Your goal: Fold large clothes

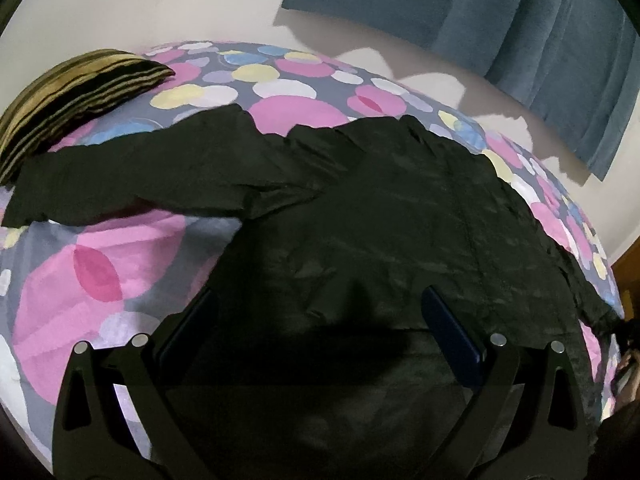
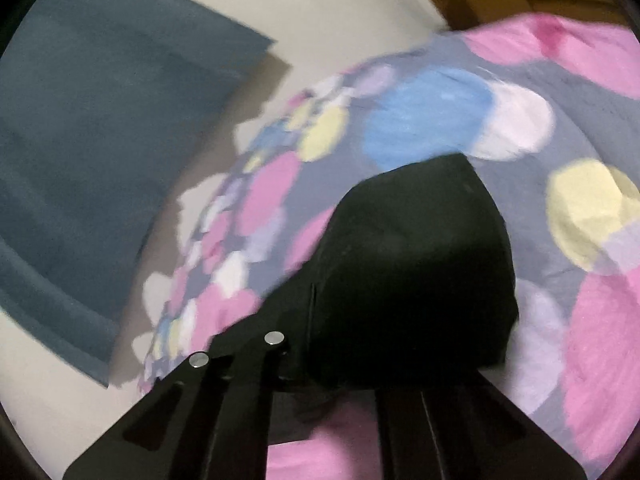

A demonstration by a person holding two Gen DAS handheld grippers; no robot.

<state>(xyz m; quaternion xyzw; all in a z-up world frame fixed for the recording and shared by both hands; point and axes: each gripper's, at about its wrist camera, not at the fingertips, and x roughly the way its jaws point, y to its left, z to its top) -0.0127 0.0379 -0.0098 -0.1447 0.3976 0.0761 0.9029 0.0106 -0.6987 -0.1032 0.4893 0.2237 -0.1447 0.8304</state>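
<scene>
Black garment (image 1: 360, 208): thin, crinkly, faintly glossy fabric, spread flat over bedspread (image 1: 120, 264) printed with pink, blue, yellow, white circles on grey; one sleeve stretches toward striped, ribbed pillow (image 1: 68, 100). Left gripper (image 1: 320, 312) above garment's near edge, blue-padded fingers wide apart, nothing between. Right gripper (image 2: 316, 320) clamped onto black cloth fold (image 2: 416, 264), fingertips buried under it. Teal curtain (image 1: 520, 32) hangs on pale wall. Right view motion-blurred; garment's far-right end cut off.

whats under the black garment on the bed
Under the black garment lies the bedsheet with coloured circles, showing all around it. Whatever else lies beneath its middle is covered.
</scene>
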